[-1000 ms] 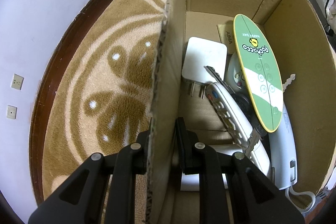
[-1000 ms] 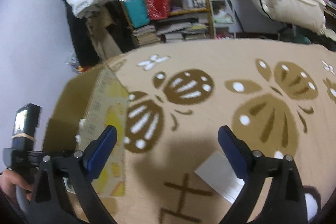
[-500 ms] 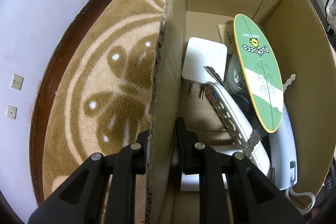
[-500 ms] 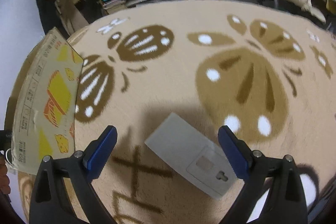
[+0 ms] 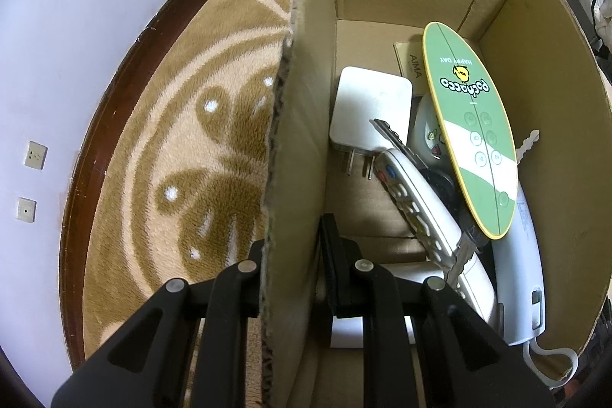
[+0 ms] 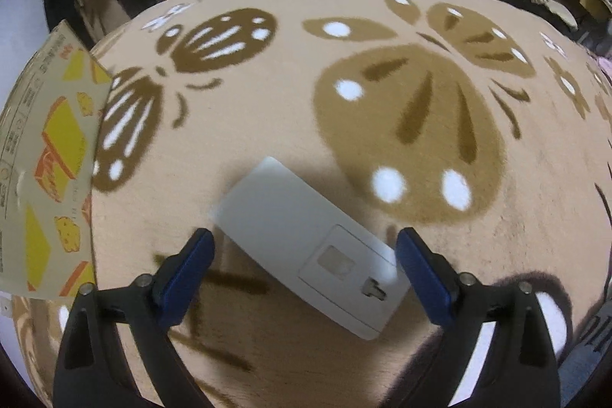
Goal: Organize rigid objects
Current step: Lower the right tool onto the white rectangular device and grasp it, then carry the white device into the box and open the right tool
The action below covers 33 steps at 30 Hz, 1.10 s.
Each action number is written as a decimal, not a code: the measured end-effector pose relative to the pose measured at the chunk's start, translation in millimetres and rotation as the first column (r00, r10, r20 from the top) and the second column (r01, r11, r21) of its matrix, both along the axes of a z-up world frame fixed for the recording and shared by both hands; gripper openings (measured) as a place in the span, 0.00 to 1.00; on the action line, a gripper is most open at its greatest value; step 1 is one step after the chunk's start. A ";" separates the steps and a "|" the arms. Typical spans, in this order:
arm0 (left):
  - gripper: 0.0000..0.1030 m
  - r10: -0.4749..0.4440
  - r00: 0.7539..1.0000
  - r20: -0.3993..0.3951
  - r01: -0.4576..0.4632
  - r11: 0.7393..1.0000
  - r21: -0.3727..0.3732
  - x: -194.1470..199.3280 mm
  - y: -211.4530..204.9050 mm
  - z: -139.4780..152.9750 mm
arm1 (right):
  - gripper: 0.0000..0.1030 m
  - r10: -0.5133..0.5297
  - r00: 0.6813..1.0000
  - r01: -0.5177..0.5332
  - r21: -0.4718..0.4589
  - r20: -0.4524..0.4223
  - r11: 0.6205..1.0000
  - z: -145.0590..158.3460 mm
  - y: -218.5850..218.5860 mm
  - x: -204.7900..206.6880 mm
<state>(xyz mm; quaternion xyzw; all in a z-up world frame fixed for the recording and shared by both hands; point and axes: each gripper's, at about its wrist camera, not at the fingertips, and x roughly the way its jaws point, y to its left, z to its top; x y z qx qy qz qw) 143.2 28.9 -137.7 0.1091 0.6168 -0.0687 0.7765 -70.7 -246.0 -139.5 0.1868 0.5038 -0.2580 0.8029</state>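
Between the blue pads of the right gripper (image 6: 304,268), which stand spread wide, lies a flat grey-white wall plate (image 6: 308,239) on the carpet (image 6: 298,94), set at a slant so that its near corner runs toward the right-hand pad; neither pad looks to touch it yet, though the slight blur leaves that uncertain. The plate is thin, hard and smooth with rounded corners, a raised square panel and a small socket at its near end. It reads as the one piece left to gather. Beyond it the carpet is soft, short-piled beige with brown butterfly shapes, and well off to the left stands the printed outer face of the cardboard box (image 6: 49,155). The left gripper (image 5: 292,255) is pressed together on the box's near wall, one black finger outside and one inside, pinching the corrugated board. Ahead of it inside the box (image 5: 550,109) most of the work appears done: a square white plug adapter (image 5: 369,109) with metal prongs, a long pale remote (image 5: 428,220) with rows of buttons, a green oval board (image 5: 474,151) with a yellow rim leaning over them, a toothed metal key (image 5: 528,144) behind it, and a glossy white handset (image 5: 520,274) with a cord along the right wall.
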 end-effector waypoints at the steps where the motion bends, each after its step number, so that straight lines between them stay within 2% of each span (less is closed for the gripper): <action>1: 0.17 0.000 1.000 0.000 0.000 1.000 0.000 -0.1 -0.3 0.2 | 0.89 -0.013 1.000 0.013 0.008 0.004 1.000 0.7 -2.3 -0.8; 2: 0.17 0.000 1.000 0.000 0.000 1.000 0.001 0.1 0.5 0.8 | 0.83 -0.025 1.000 0.025 0.023 0.016 0.999 1.8 -5.2 -2.1; 4: 0.17 -0.002 1.000 0.002 0.002 1.000 0.002 0.0 1.2 1.8 | 0.61 -0.031 0.999 0.029 0.081 0.024 0.996 -2.4 -8.8 -1.5; 5: 0.17 -0.003 1.000 0.002 0.003 1.000 0.001 0.0 1.4 1.9 | 0.59 -0.039 0.999 0.037 0.127 0.019 0.991 -8.1 -10.8 -1.5; 10: 0.17 -0.005 1.000 0.003 0.005 1.000 0.004 -0.5 1.6 2.2 | 0.52 -0.037 0.999 0.036 0.079 0.014 0.996 -6.5 -4.9 -0.7; 16: 0.17 -0.006 1.000 0.004 0.006 1.000 0.004 -0.7 1.9 2.3 | 0.51 -0.074 0.995 0.067 0.104 0.070 0.992 -1.2 -9.4 -3.8; 25: 0.17 -0.007 1.000 0.004 0.007 1.000 0.009 -0.4 1.4 2.6 | 0.51 -0.012 0.986 -0.009 0.123 0.166 0.992 13.5 7.4 15.0; 33: 0.17 -0.006 1.000 0.004 0.006 1.000 0.007 -0.6 1.5 2.8 | 0.51 0.003 0.962 -0.042 0.139 0.271 0.989 36.8 13.8 28.0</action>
